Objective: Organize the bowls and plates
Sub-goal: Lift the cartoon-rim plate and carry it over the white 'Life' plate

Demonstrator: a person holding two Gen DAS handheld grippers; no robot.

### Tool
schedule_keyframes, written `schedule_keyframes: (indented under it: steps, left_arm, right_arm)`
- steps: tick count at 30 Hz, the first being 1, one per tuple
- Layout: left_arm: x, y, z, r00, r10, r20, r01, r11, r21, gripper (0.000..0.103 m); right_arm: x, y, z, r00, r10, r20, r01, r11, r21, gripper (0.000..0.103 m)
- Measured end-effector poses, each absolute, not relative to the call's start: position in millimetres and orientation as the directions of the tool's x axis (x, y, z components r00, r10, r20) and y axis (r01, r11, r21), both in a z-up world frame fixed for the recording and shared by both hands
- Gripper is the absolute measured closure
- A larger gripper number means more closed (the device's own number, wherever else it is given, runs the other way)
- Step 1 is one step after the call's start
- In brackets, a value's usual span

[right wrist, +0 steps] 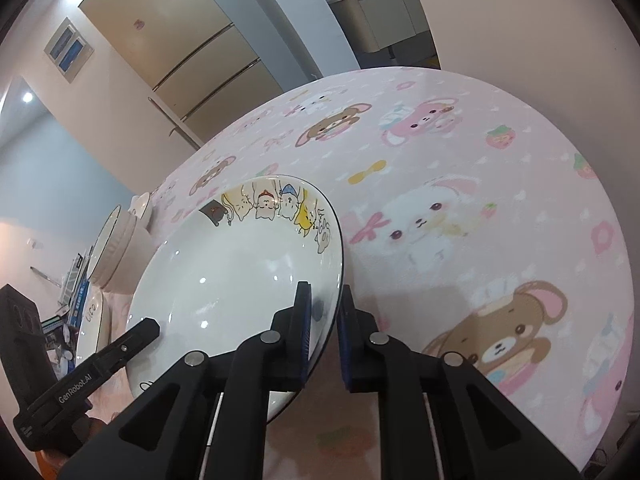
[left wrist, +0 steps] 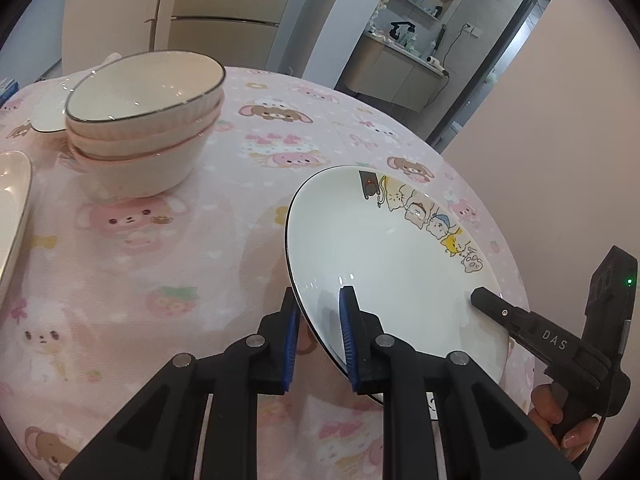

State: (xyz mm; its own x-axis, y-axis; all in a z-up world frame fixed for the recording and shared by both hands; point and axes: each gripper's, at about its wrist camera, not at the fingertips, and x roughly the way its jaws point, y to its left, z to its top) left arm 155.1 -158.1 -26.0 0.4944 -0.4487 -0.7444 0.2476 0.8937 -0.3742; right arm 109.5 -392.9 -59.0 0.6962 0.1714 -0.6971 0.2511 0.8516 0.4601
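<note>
A white plate (left wrist: 392, 256) with cartoon cats along its rim hangs tilted above the pink tablecloth (left wrist: 160, 240). My left gripper (left wrist: 318, 300) is shut on its near left rim, one blue pad under the rim and one on the inner face. In the right wrist view the same plate (right wrist: 224, 264) has its right rim clamped in my right gripper (right wrist: 325, 292). Each gripper shows in the other's view: the right gripper's finger (left wrist: 486, 298) on the plate's right edge, the left gripper's finger (right wrist: 148, 326) on its left edge. A stack of three white bowls (left wrist: 144, 120) stands at the back left.
A cream oval dish (left wrist: 12, 208) lies at the left edge and a small white dish (left wrist: 48, 112) behind the bowls. A hand (left wrist: 560, 424) holds the right gripper's handle. The round table's edge (left wrist: 516, 264) runs close behind the plate. A fridge and cabinets stand beyond.
</note>
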Motion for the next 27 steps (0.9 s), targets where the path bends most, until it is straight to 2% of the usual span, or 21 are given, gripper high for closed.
schedule_keyframes:
  steps: [27]
  left_arm:
    - [74.5,-18.8,36.8,0.670,-0.355,-0.652,0.129,0.920,-0.369,0.082]
  right_arm:
    - [80.0,-253.2,17.8,0.734,0.266,-0.625,-0.009,0.924,0.383,0.090]
